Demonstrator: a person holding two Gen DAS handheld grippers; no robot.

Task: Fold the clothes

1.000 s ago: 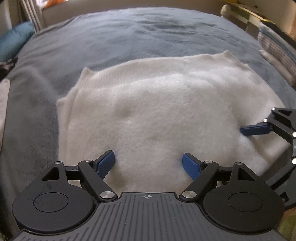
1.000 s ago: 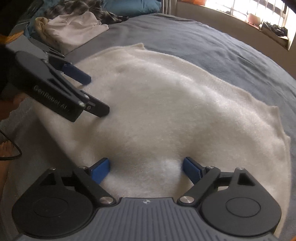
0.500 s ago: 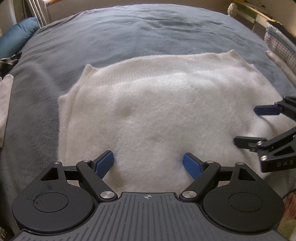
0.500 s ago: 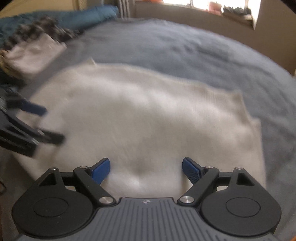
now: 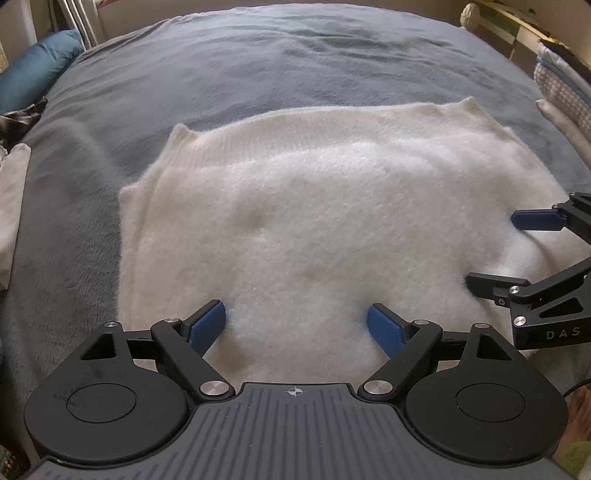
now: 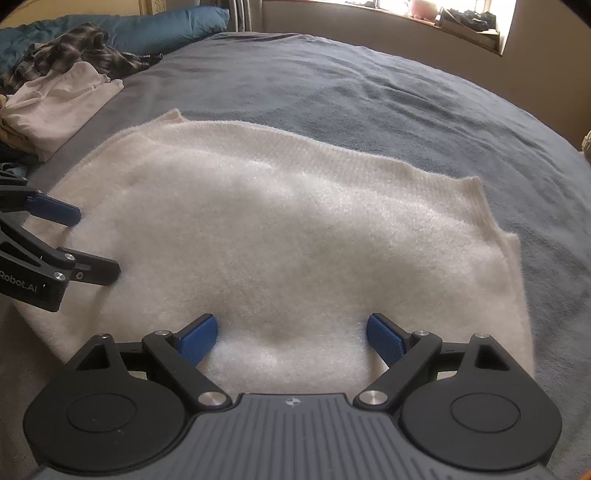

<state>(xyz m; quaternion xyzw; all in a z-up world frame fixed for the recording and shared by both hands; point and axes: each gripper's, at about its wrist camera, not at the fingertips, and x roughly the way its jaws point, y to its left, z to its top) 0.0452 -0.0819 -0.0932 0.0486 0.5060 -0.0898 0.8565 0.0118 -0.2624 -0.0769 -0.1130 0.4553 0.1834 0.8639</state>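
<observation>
Sweater: a white fuzzy knit sweater [image 5: 314, 229] lies flat on the grey bed cover [image 5: 295, 62], near the edge where I stand, already reduced to a rough rectangle with no sleeve sticking out.

Done so far: I judge at least one fold is in; the sleeves look tucked under or inside, since neither view shows one. The layers beneath I cannot see.

Left to do: I judge one more fold remains, bringing the near edge over toward the ribbed band, and then moving it off with the other garments.

Long axis: as it lies, the rectangle runs longer side to side than front to back, across my line of sight in both views.

Pointing: the ribbed band [image 6: 332, 155] faces away from me, toward the far side of the bed; the plain edge is nearest my grippers.

Left gripper [image 5: 295, 325]: jaws spread wide and empty, pads resting on or just over the near edge, nothing pinched.

Right gripper [image 6: 291, 332]: jaws likewise spread, holding nothing, at the near edge beside the left one; it also shows at the right of the left wrist view.

Surroundings: a cream garment [image 6: 55, 107] and a plaid one [image 6: 74, 48] are heaped well apart to the left, by a blue pillow [image 6: 166, 26].
</observation>
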